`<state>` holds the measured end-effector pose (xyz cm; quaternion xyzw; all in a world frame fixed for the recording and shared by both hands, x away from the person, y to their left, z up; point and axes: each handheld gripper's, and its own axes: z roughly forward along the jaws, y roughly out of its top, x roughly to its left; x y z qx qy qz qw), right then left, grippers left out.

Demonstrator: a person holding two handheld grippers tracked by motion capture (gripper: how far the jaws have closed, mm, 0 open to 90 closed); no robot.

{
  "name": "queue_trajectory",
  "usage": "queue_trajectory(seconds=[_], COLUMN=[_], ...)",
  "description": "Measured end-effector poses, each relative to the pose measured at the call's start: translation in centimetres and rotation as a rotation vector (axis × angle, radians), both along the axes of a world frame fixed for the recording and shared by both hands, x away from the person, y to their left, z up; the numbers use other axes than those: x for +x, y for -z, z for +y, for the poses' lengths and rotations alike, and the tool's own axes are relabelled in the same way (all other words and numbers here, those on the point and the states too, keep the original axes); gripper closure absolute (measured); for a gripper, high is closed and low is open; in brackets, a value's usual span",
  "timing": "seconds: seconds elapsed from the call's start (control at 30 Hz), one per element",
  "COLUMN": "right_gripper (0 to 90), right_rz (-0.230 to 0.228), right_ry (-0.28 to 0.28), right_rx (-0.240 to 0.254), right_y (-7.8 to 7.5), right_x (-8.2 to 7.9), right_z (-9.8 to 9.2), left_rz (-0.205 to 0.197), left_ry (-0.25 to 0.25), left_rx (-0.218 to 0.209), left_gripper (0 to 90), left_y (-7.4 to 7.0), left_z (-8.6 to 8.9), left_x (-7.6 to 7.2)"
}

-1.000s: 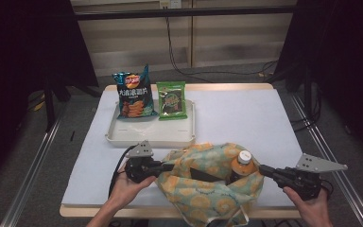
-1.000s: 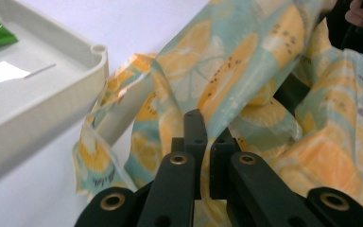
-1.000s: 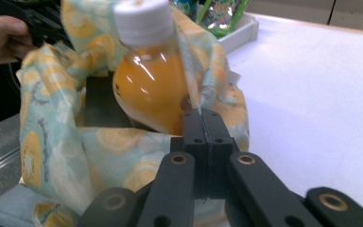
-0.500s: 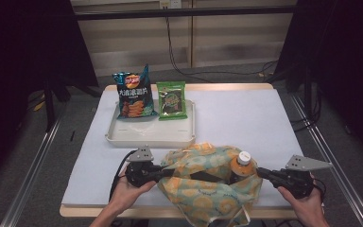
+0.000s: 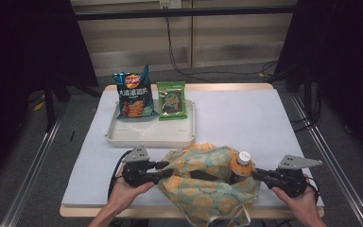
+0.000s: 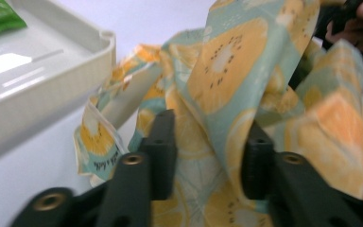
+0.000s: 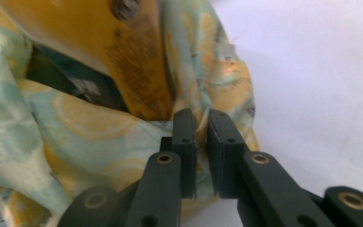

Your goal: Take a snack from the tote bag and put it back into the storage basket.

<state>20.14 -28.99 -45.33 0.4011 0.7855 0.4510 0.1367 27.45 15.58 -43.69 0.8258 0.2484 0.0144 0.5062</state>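
Note:
A cloth bag with a yellow citrus print lies slumped at the table's front edge. An orange bottle with a white cap stands in its right side. My left gripper is at the bag's left rim. In the left gripper view its jaws have just been opening and stand apart, with a loose fold of the bag between them. My right gripper is at the right rim, beside the bottle. Its jaws have just been opening to a narrow gap, with the bag's edge in it.
A cream tray sits just behind the bag, close to my left gripper. A blue chips bag and a green snack packet lean at its back. Something dark lies inside the bag by the bottle. White tabletop stretches right of the tray.
Both pairs of jaws have parted from the bag's rim. The bag has slackened and sunk. My right hand has come down a little; the left has stayed put.

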Motion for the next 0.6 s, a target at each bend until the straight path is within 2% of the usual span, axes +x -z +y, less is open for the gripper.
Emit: queue_trajectory(seconds=[0.07,0.13,0.2,0.27,0.33,0.4,0.43,0.47,0.6], right_gripper=[76.1,71.2,69.4,58.4,56.4,52.7,51.7,50.9,46.5], right_rz=[-0.018,-0.045,-0.053,-0.083,-0.105,-0.113,-0.115,-0.118,-0.147], right_ry=[-0.001,0.001,0.004,0.024,0.033,0.035,0.032,0.032,0.044], right_rx=[0.018,0.029,0.037,0.063,0.075,0.096,0.101,0.109,0.122], right_y=[-0.3,-0.7,-0.9,-1.4,-1.7,-1.9,-2.0,-2.1,-2.5], right_x=[-0.3,-0.5,-0.7,-1.1,-1.3,-1.4,-1.4,-1.5,-1.8], right_z=[0.0,-0.2,-0.3,-0.7,-0.9,-1.1,-1.1,-1.1,-1.2], left_rz=[-0.021,-0.025,-0.040,-0.051,-0.058,-0.064,-0.068,-0.083,-0.114], left_ry=[-0.009,-0.012,-0.018,-0.007,0.008,0.001,0.003,-0.011,-0.011], left_rx=[-0.021,-0.045,-0.052,-0.074,-0.070,-0.078,-0.112,-0.111,-0.133], left_gripper=[52.4,47.4,46.4,42.4,35.0,33.8,34.0,34.6,37.2], left_y=[-0.3,-0.7,-1.0,-1.6,-1.9,-2.1,-2.4,-2.7,-3.5], left_z=[0.1,0.1,0.0,-0.3,-0.3,-0.3,-0.3,-0.2,-0.3], left_x=[-0.2,-0.4,-0.7,-1.1,-1.2,-1.4,-1.6,-1.8,-2.4])
